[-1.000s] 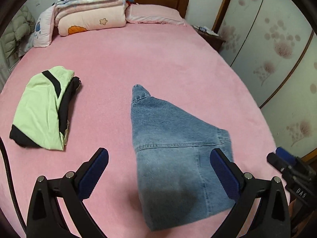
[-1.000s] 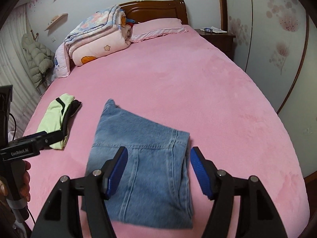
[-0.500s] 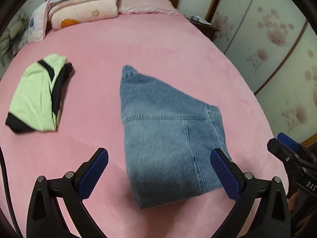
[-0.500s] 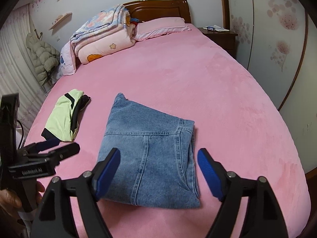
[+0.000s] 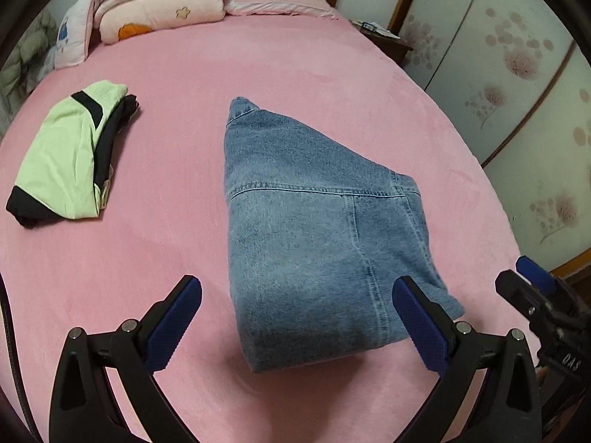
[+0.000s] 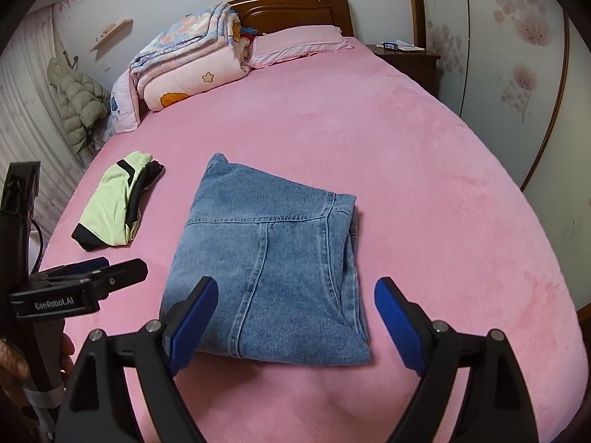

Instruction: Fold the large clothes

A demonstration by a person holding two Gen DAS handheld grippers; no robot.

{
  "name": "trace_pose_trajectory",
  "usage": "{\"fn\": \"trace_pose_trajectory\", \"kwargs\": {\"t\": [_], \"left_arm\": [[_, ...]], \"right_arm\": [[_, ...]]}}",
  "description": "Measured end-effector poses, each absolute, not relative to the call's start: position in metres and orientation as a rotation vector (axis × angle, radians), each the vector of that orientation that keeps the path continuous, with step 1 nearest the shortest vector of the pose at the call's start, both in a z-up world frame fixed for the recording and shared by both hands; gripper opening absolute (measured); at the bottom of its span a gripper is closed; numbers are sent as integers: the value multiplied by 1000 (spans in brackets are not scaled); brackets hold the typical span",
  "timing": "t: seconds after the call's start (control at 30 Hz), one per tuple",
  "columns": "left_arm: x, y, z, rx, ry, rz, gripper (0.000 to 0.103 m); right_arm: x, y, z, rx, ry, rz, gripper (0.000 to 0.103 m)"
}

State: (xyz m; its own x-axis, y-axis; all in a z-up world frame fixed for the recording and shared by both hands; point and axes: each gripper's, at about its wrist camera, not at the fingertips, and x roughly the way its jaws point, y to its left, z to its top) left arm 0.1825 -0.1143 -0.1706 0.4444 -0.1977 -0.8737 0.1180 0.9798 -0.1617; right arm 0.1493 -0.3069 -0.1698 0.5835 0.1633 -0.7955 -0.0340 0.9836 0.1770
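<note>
Folded blue jeans (image 5: 317,229) lie flat on the pink bed (image 5: 258,74), near its front edge; they also show in the right wrist view (image 6: 266,258). My left gripper (image 5: 295,317) is open and empty, held just above and in front of the jeans' near edge. My right gripper (image 6: 295,313) is open and empty, also in front of the jeans' near edge. Neither touches the denim. The left gripper shows at the left of the right wrist view (image 6: 88,277); the right gripper shows at the right edge of the left wrist view (image 5: 535,288).
A folded green and black garment (image 5: 66,155) lies left of the jeans, also in the right wrist view (image 6: 114,203). Folded quilts (image 6: 184,62) and a pillow (image 6: 299,42) sit at the headboard. A nightstand (image 6: 406,55) and wardrobe doors (image 5: 517,92) stand to the right.
Both grippers have pulled back and risen from over the jeans, staying open. The jeans lie still.
</note>
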Motion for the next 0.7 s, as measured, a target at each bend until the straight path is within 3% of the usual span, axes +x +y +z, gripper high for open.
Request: {"fn": "trace_pose_trajectory", "kwargs": {"t": [0.07, 0.5, 0.7], "left_arm": [[182, -112, -182, -89, 1103, -193, 102], [217, -77, -285, -353, 1268, -161, 102], [233, -69, -321, -472, 1299, -216, 103]], "right_arm": [[151, -310, -178, 146, 956, 110, 92], [201, -333, -274, 135, 1139, 142, 92], [237, -357, -329, 311, 1286, 227, 92]]}}
